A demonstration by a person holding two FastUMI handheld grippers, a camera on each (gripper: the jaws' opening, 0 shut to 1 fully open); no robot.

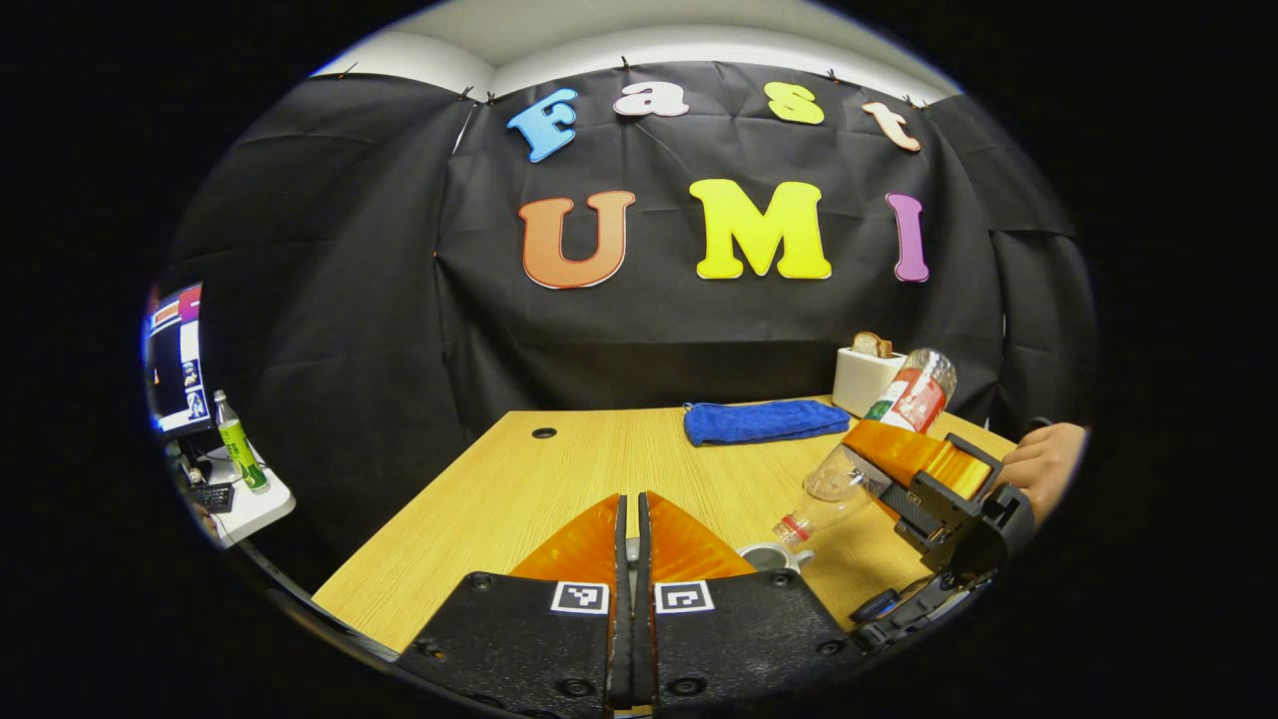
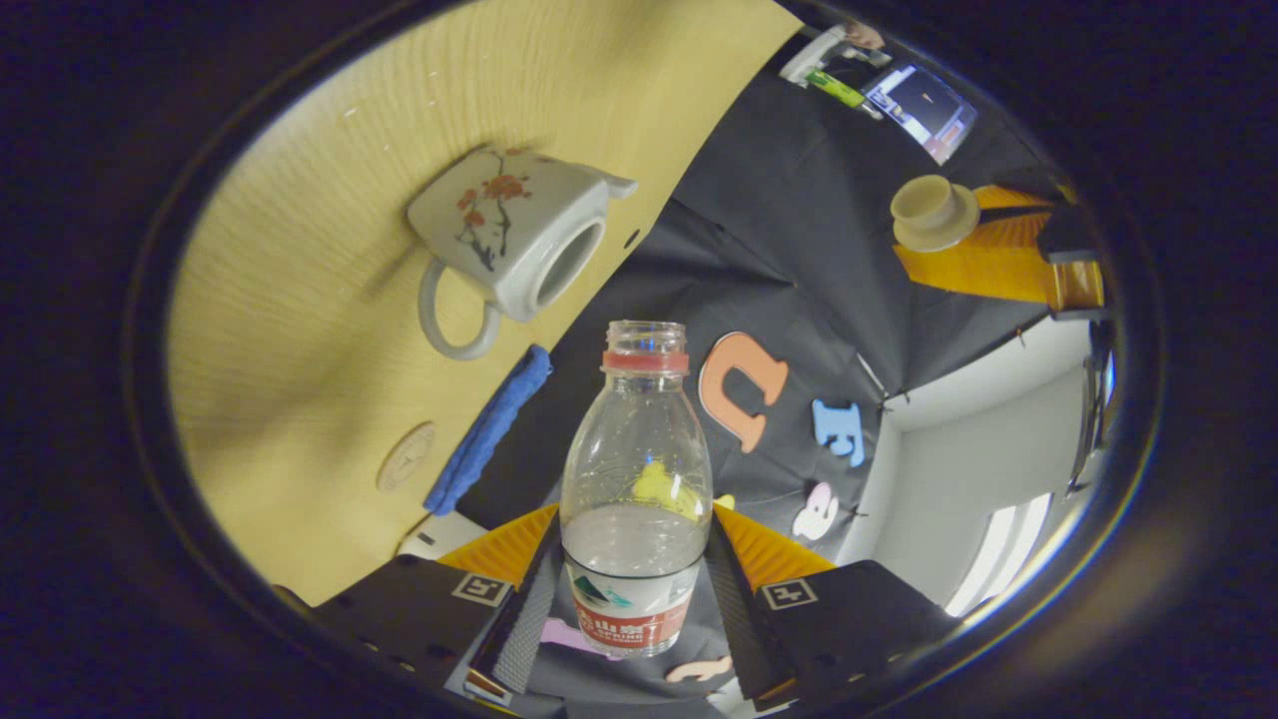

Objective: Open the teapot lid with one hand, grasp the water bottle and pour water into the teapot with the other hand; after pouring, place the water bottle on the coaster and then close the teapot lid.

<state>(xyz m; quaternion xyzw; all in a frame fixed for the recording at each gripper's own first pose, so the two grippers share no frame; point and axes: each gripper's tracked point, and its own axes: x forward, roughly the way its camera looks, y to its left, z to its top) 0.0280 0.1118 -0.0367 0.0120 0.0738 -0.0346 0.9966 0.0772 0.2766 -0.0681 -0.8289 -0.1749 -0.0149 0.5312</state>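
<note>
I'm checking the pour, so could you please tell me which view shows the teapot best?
The right gripper view: the teapot shows whole, with open mouth, handle and spout. The left gripper view shows just its rim under the tilted water bottle.

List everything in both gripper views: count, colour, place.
water bottle: 1, clear with red neck ring and label, uncapped, tilted mouth-down toward the teapot, between the right gripper's fingers
teapot: 1, white with red blossom print, on the table, lid off
teapot lid: 1, cream, held up at the left gripper's fingers
coaster: 1, wood-toned, round, on the table near the towel
towel: 1, blue, folded, far side of the table
toaster: 1, white, bread slice sticking out, far right corner
table: 1, light wood
green bottle: 1, side desk at left
monitor: 1, lit, at left
left gripper: 1, shut
right gripper: 1, on the bottle
hand: 1, holding the right gripper
</note>
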